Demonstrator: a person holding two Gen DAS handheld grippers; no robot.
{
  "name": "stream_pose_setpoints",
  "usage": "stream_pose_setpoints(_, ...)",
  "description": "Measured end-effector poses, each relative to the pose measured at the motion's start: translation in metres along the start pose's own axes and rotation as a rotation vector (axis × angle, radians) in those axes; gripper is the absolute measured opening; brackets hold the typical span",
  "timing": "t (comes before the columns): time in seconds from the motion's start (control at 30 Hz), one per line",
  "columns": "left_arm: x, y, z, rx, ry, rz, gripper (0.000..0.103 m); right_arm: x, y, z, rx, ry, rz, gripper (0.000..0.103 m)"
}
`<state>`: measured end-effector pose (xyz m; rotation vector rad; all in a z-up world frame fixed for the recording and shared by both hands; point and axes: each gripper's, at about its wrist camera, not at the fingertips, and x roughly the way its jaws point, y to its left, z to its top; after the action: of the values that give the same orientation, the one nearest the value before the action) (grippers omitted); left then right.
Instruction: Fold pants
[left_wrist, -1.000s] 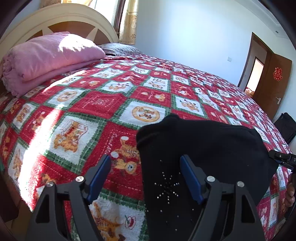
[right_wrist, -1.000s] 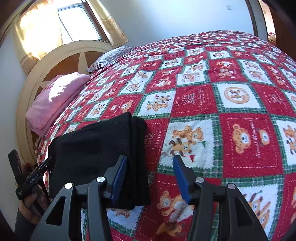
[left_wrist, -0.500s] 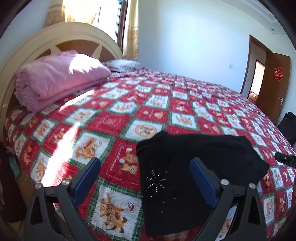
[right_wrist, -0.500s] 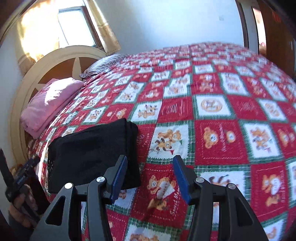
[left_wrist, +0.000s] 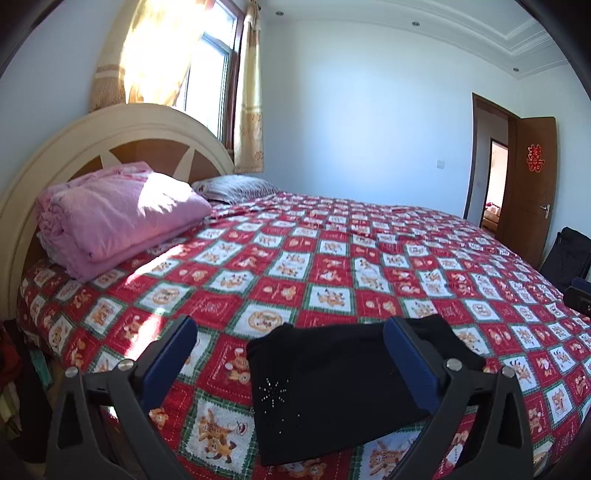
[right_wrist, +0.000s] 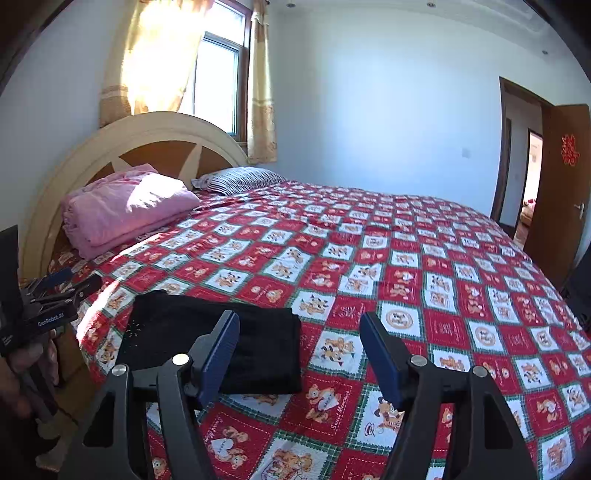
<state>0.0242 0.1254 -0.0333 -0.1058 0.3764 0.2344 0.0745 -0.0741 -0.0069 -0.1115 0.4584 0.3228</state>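
Note:
The black pants (left_wrist: 332, 387) lie folded into a flat rectangle near the front edge of the bed, with a small sparkle motif on top. In the right wrist view the same pants (right_wrist: 207, 332) sit at lower left. My left gripper (left_wrist: 291, 328) hangs above and in front of them, jaws wide open and empty. My right gripper (right_wrist: 299, 325) hovers over the quilt just right of the pants; its jaws are opening with nothing between them. At that view's left edge a hand holds the left gripper (right_wrist: 48, 306).
A red patchwork quilt (left_wrist: 332, 266) with bear squares covers the bed. A folded pink blanket (left_wrist: 118, 218) and a striped pillow (left_wrist: 236, 186) lie by the curved headboard (left_wrist: 110, 129). A wooden door (left_wrist: 532, 184) stands open at right, and a black bag (left_wrist: 569, 258) sits beside the bed.
Both grippers have risen and pulled back from the folded pants, which now look smaller and lower. The left jaws have spread wide, and the right jaws have widened.

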Motion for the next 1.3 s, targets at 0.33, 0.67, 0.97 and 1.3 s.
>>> stream_pose_setpoints(0.33,-0.014,-0.013,0.005,0.035,-0.033,-0.005,0.103,-0.004,0.008,-0.001,-0.001,-0.005,0.030,0.070)
stream_pose_setpoints(0.67,-0.014,-0.016,0.004,0.044,-0.031,-0.003,0.103,0.002,0.006,-0.005,0.005,0.013,0.030,0.070)
stream_pose_setpoints(0.97,-0.013,-0.016,0.003,0.040,-0.023,-0.003,0.103,0.002,0.007,-0.006,0.006,0.017,0.036,0.070)
stream_pose_setpoints(1.3,-0.012,-0.017,0.000,0.040,-0.014,-0.003,0.103,0.006,0.008,-0.008,0.010,0.026,0.039,0.070)
